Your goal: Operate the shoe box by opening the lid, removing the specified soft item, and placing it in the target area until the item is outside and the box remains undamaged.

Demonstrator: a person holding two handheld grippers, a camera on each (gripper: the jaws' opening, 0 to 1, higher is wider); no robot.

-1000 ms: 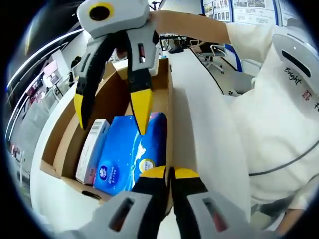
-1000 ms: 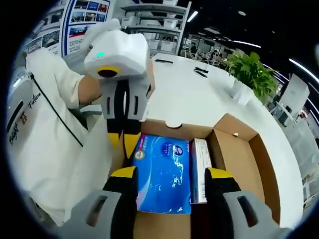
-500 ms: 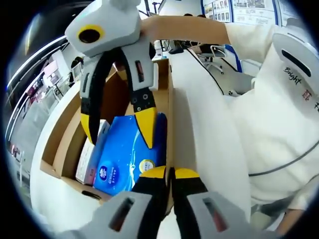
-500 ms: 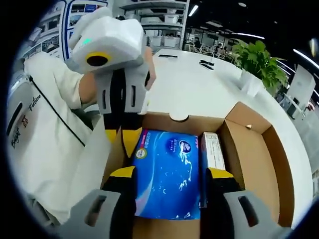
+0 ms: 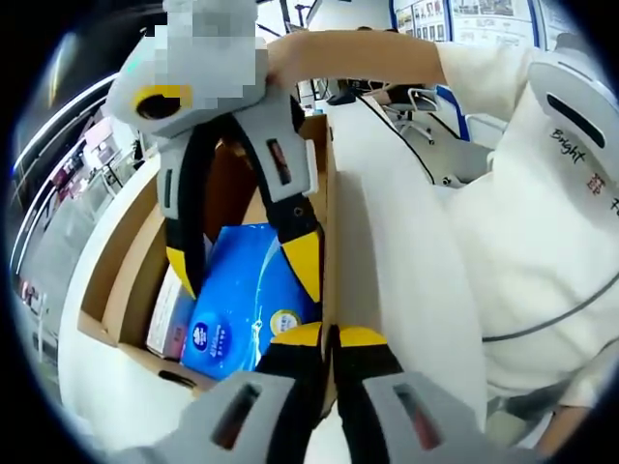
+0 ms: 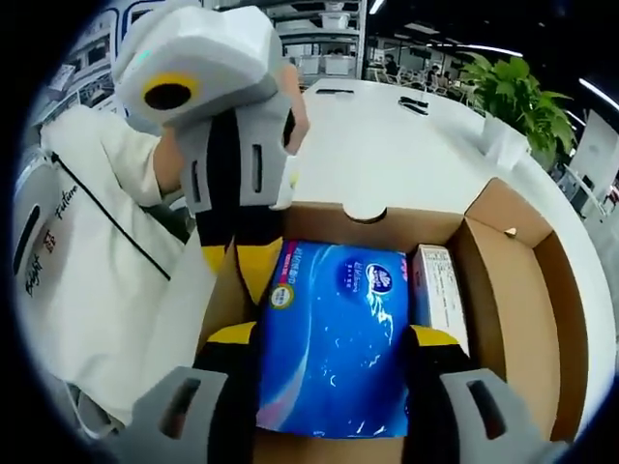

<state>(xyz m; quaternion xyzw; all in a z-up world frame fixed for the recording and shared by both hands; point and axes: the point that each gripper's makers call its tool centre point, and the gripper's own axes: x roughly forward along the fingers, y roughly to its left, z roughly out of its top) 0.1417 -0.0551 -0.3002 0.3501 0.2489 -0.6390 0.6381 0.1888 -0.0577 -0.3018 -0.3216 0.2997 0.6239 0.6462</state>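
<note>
Closest in the left gripper view: left gripper point(image 5: 329, 334) sitting with its jaws pressed together on the box point(image 5: 116, 261) wall edge, apparently pinching the cardboard, though the contact itself is hidden. Just beyond, lying flat in the open box: blue pack point(image 5: 242, 290), with a slim white carton point(image 5: 174, 304) touching its far side. Reaching down over the pack: right gripper point(image 5: 247, 261), jaws spread wide, one yellow tip on each side of the pack. Farther off: white table point(image 5: 387, 222) running away, and a person's sleeve point(image 5: 522, 193) at the right.

In the right gripper view, nearest: right gripper point(image 6: 334, 338) straddling the pack point(image 6: 338, 338), jaws apart, not yet closing on it. Beside the pack: carton point(image 6: 440, 295), then bare box floor point(image 6: 508, 300). Past the pack: left gripper point(image 6: 242, 261) standing at the box wall, jaws together. Beyond: table point(image 6: 387, 155) and a plant point(image 6: 517, 97).
</note>
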